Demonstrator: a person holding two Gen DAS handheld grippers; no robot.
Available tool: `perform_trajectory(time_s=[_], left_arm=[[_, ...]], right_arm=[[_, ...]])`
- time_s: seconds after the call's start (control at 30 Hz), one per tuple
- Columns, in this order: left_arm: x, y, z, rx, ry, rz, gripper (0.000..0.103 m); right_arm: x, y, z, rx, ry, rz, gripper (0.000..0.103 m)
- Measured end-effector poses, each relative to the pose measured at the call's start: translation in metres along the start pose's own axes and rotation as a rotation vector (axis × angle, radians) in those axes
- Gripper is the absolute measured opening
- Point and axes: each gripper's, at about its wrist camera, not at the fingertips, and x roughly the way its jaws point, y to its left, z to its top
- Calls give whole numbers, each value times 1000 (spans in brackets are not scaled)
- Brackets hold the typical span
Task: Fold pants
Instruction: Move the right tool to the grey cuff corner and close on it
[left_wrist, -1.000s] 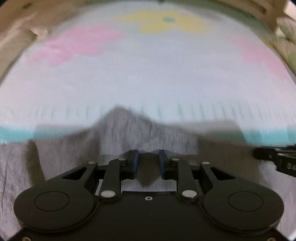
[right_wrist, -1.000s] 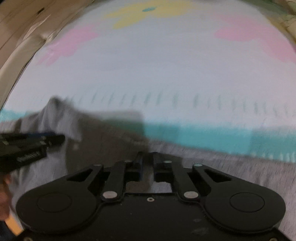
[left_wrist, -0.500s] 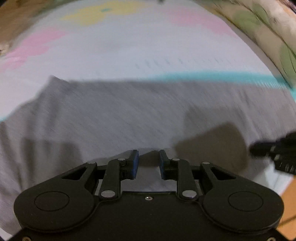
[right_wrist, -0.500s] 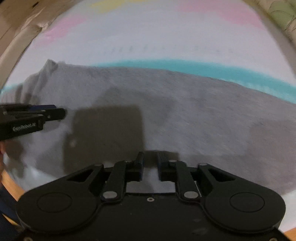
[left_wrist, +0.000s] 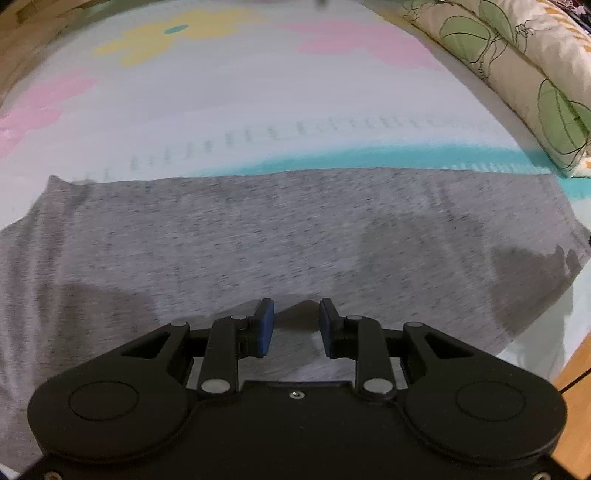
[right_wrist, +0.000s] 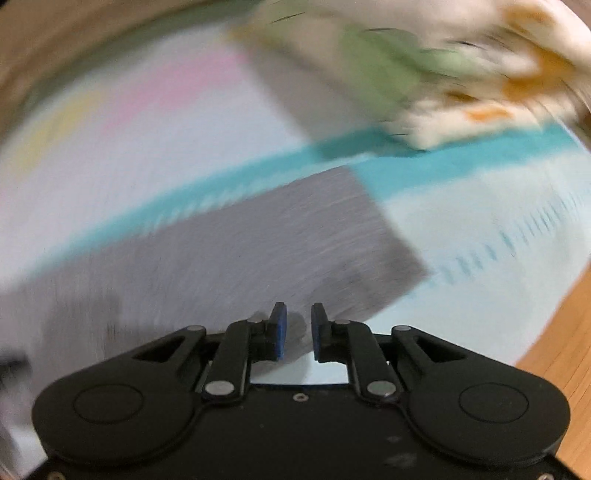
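Note:
The grey pants (left_wrist: 258, 236) lie flat on a pale bed sheet with a teal stripe (left_wrist: 388, 157). My left gripper (left_wrist: 294, 319) is open and empty, just above the near part of the fabric. In the blurred right wrist view the pants (right_wrist: 258, 251) run from lower left to a square end near the centre right. My right gripper (right_wrist: 294, 321) is open and empty over the near edge of that end.
A leaf-patterned pillow (left_wrist: 517, 74) lies at the right of the sheet, and also shows in the right wrist view (right_wrist: 424, 85). Wooden floor (right_wrist: 561, 350) shows past the sheet's right edge. Pink and yellow flower prints (left_wrist: 177, 33) mark the far sheet.
Both grippers have let go of the pants, which now lie spread flat. The left jaws have opened wider. The right gripper has swung right toward the end of the pants.

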Motion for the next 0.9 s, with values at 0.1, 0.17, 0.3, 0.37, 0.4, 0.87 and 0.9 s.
perform_trajectory(time_s=[0.1,0.17,0.3,0.37,0.4,0.87,0.9], left_arm=[[3,-9,3,11,2,-18,35],[2,-15,4,28,-7,-22,35],[3,-24,5,69,-28,-24,36],[4,-27,5,84,-37,-20,36],[4,-28,5,90,-40,-17,36],[9,-37,17,97,-30,-47,36],[10,-40,20,102,-27,-50,36]], right_arm=[[-3,-26,8,147,-26,5,23],[-3,-42,10,224,-20,12,24],[7,-70,1,357,45,42,29],[16,-76,-2,392,61,49,29],[20,-78,-2,401,57,54,29],[63,-86,6,419,-58,98,40],[63,-86,6,410,-71,102,39]])
